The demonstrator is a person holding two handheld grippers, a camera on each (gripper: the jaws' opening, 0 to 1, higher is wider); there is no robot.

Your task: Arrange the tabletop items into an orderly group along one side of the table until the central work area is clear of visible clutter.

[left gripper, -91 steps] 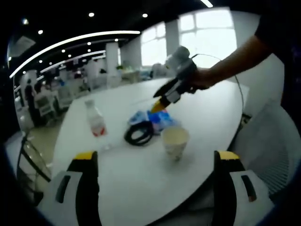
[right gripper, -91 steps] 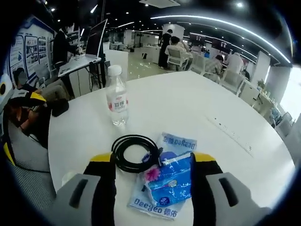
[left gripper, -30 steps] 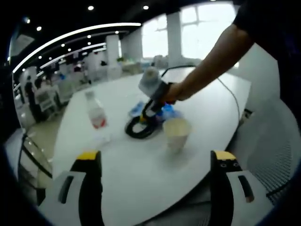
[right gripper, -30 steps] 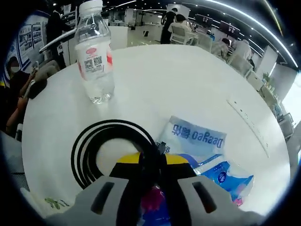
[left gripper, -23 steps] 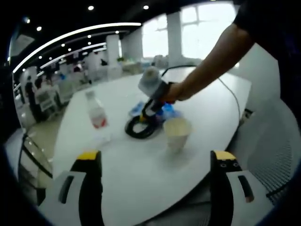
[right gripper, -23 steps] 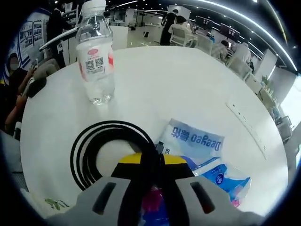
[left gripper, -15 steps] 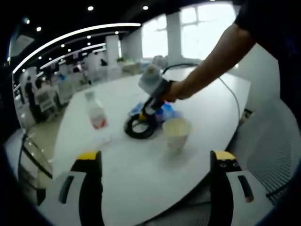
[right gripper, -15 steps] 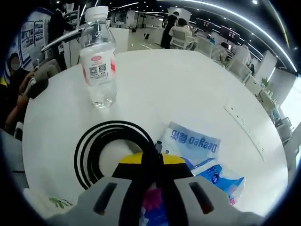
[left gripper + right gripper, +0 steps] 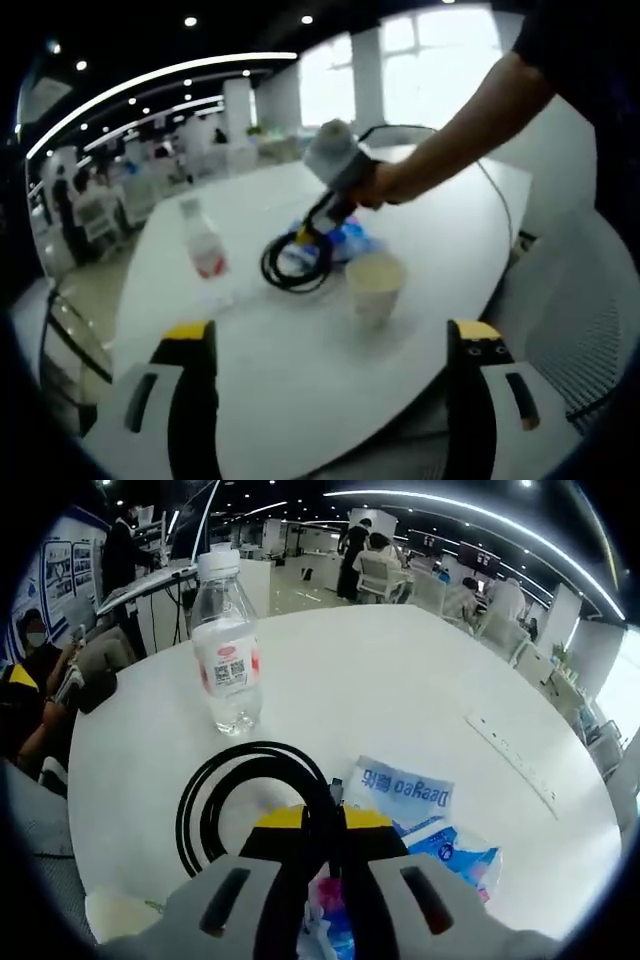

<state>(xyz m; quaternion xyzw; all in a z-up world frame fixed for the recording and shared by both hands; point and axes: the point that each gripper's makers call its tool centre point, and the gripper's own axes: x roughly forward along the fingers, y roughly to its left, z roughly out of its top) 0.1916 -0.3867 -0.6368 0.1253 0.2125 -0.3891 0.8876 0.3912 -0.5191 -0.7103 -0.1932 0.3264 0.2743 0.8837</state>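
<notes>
Right gripper [image 9: 322,825] clamped on coiled black cable [image 9: 250,790], just above blue packets [image 9: 420,820]. Left gripper [image 9: 330,345] gapes wide, idle. Carry coil level, clear of water bottle [image 9: 226,655] and paper cup [image 9: 374,284].

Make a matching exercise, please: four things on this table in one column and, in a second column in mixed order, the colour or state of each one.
Things:
1. coiled cable
2. water bottle
3. paper cup
4. blue packets

Colours or states:
A. standing upright, white cap on, red and white label
B. black, pinched between the shut jaws of the right hand-held gripper
C. lying flat on the white table, printed with white lettering
D. cream-coloured, standing open at the top

Pairs: 1-B, 2-A, 3-D, 4-C
</notes>
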